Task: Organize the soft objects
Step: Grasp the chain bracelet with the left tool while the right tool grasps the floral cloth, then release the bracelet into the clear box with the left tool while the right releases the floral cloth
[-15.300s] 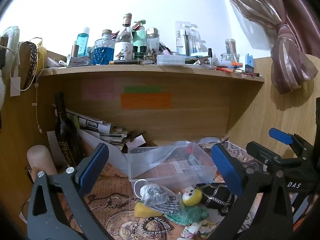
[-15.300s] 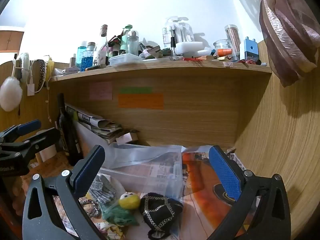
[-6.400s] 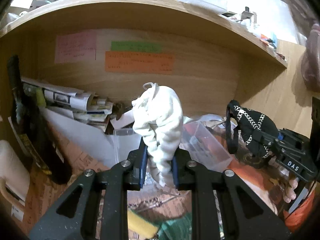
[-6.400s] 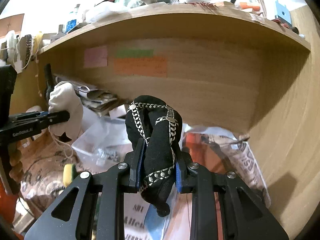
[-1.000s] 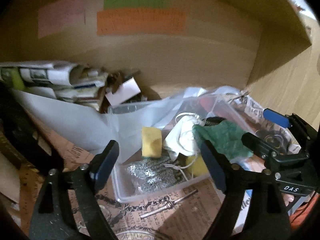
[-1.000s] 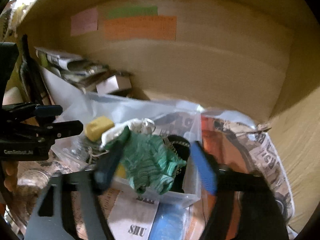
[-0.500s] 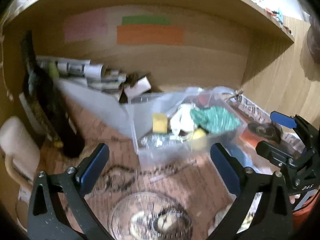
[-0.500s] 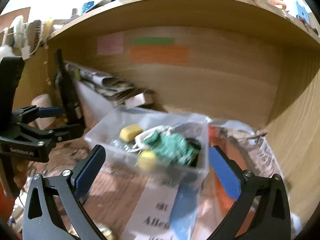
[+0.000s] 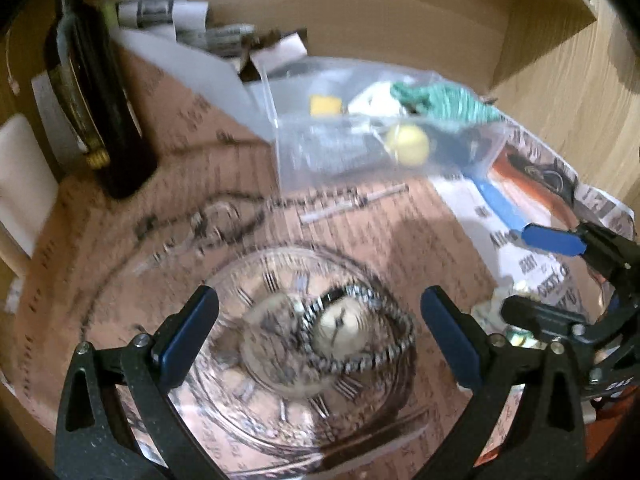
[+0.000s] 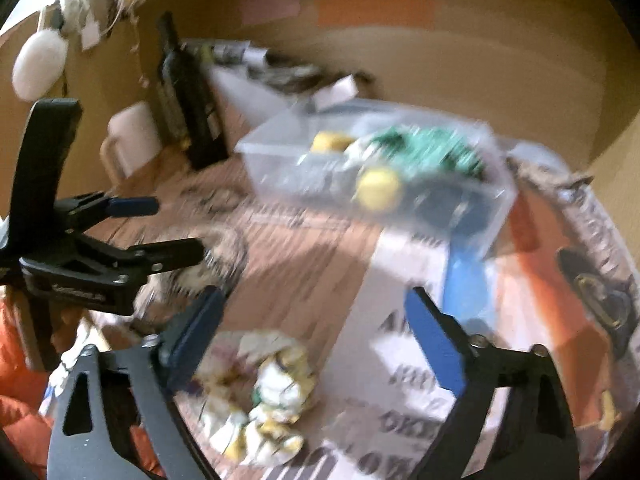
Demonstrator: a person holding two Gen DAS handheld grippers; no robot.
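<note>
Two grippers, left gripper [image 9: 320, 332] and right gripper [image 10: 312, 334], both gaping empty; crumpled floral cloth [image 10: 266, 394] lies well short of clear bin [image 10: 372, 184]. Motion blur risks mis-grab.

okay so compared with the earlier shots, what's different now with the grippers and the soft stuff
The white cloth, green cloth, yellow sponge and yellow ball went from the desk into the clear bin; both grippers let go. The left gripper now hangs open over a beaded bracelet, the right gripper over a crumpled floral cloth. The bin and dark bottle stayed.
</note>
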